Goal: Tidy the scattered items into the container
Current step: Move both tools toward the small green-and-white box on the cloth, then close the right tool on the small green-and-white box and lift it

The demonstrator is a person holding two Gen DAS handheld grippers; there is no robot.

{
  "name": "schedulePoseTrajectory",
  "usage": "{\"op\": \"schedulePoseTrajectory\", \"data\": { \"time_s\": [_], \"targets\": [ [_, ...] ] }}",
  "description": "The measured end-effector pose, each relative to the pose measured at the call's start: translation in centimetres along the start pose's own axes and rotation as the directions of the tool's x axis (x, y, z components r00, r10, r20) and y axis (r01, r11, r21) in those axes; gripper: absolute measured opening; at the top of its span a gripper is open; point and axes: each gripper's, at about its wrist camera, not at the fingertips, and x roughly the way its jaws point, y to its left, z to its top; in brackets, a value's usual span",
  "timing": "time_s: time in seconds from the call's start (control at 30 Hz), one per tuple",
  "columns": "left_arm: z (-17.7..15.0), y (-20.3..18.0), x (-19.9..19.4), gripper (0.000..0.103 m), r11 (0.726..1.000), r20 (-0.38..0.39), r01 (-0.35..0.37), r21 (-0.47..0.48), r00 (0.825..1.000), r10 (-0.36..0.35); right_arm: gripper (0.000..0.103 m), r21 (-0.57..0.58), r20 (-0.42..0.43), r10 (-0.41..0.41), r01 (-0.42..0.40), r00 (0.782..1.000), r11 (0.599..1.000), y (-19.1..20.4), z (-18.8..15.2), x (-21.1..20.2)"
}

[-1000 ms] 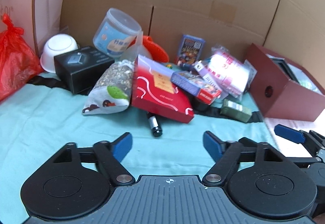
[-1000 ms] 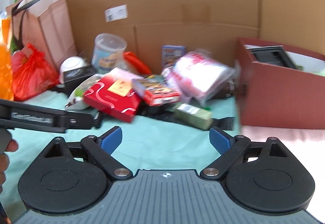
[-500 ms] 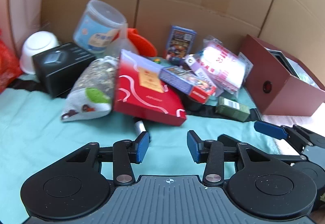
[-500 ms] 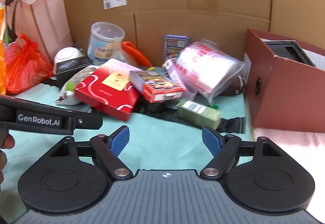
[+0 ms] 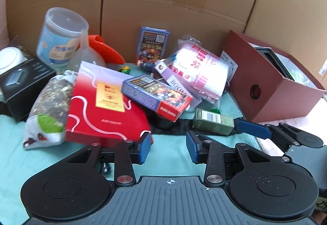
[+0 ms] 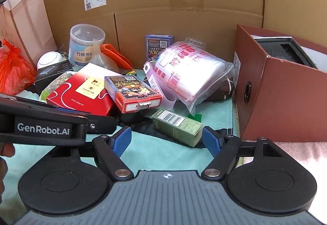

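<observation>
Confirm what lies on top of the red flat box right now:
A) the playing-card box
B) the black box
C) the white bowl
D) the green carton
A: the playing-card box rests across the red flat box, while the green carton lies apart on the teal cloth.

The left tongs' side [image 6: 43, 129] bears the white brand "GenRobot.AI". A pale purple card [image 5: 175, 84] under the card box reads "BOOM", cut off at its edge. The red end of the playing-card box [image 5: 169, 110] carries white lettering too blurred to spell out. The clear tub [image 6: 82, 55] and the plastic bag [image 6: 190, 69] carry Chinese characters, blue on the one, red on the other. A barcode sits on the green carton [image 6: 173, 118], and QR codes on the white shipping label [image 6: 95, 0] and the upright blue card box [image 6: 158, 46].
</observation>
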Motion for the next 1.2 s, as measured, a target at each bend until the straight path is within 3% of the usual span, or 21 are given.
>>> {"op": "schedulePoseTrajectory", "data": {
  "time_s": [0.23,0.4,0.6,0.87,1.03,1.13,1.2],
  "targets": [
    [0.8,-0.5,1.4,0.053,1.000,-0.011,0.014,0.011,1.000,-0.014,0.077,0.015,-0.011,0.001,-0.001,1.000,1.000,-0.8,0.4,0.9],
    [1.0,-0.8,2.0,0.048,0.998,-0.027,0.058,0.012,0.998,-0.058,0.058,0.030,-0.036,0.012,-0.010,0.999,0.999,-1.1,0.4,1.3],
    [1.2,-0.8,2.9,0.051,0.998,-0.048,0.067,-0.006,0.997,-0.067,0.039,0.005,-0.039,0.022,-0.022,0.999,1.000,-0.6,0.3,1.3],
    [1.8,-0.9,3.7,0.052,0.996,-0.057,0.081,-0.026,0.995,-0.082,0.031,-0.015,-0.044,0.024,-0.025,0.999,1.000,-0.6,0.1,1.1],
    [1.9,-1.2,4.2,0.064,0.994,-0.068,0.099,-0.041,0.992,-0.102,0.023,-0.030,-0.058,0.058,-0.060,0.997,0.998,-0.6,-0.5,0.5],
    [1.9,-1.6,4.5,0.064,0.994,-0.071,0.100,-0.033,0.992,-0.102,0.022,-0.044,-0.065,0.102,-0.105,0.993,0.994,-0.3,-0.8,0.0],
    [2.0,-1.5,4.5,0.064,0.994,-0.074,0.103,-0.035,0.992,-0.105,0.022,-0.052,-0.053,0.087,-0.090,0.995,0.995,-0.2,-0.8,-0.2]
  ]
}}
